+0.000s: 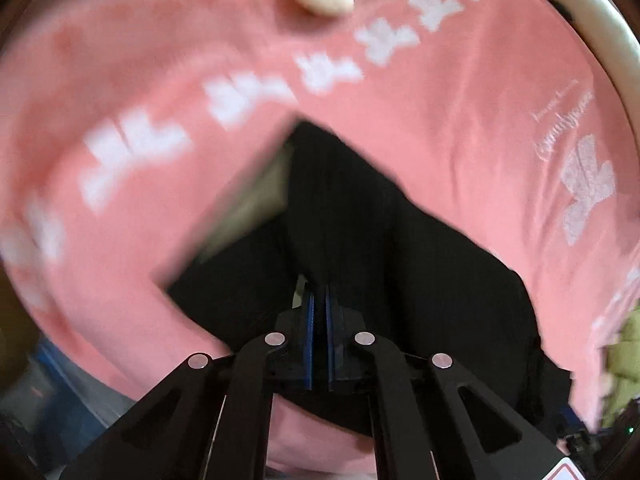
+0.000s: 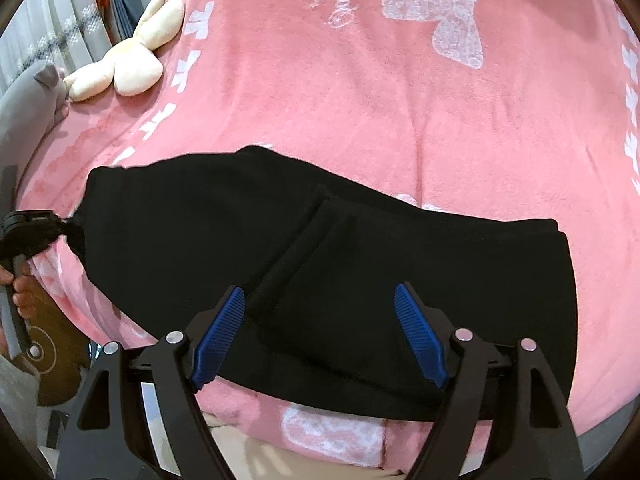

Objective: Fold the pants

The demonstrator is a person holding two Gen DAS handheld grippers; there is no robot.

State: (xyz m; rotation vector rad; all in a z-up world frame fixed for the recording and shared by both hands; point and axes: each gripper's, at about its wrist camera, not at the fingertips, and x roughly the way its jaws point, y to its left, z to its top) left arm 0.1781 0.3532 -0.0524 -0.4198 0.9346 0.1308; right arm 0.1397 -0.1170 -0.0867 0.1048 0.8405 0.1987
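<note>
Black pants [image 2: 320, 264] lie across a pink blanket [image 2: 320, 80] on a bed, already folded lengthwise by the look of it, a pocket seam showing mid-cloth. Left gripper [image 1: 319, 296] is clamped tight on a bunched edge of the pants, fabric pulled up into a ridge from its blue pads; in the right wrist view the same gripper sits at the pants' far left end, a hand [image 2: 18, 280] on its handle. Right gripper [image 2: 320, 336] hangs over the near edge with jaws spread wide, cloth below and between them, pads not pressing. Risks, as judgement: left has only a thin pinch, so a lift could slip it out or take just the top layer and open the fold; right closing here may grab blanket pile along with pants; one-ended pulling would skew the fold. Left view is motion-blurred. Cream plush toy [image 2: 132, 56] near the blanket's far edge, grey cushion [image 2: 28, 96] beside it. Blanket has white bow motifs and cursive script, not legible; no brand readable.
</note>
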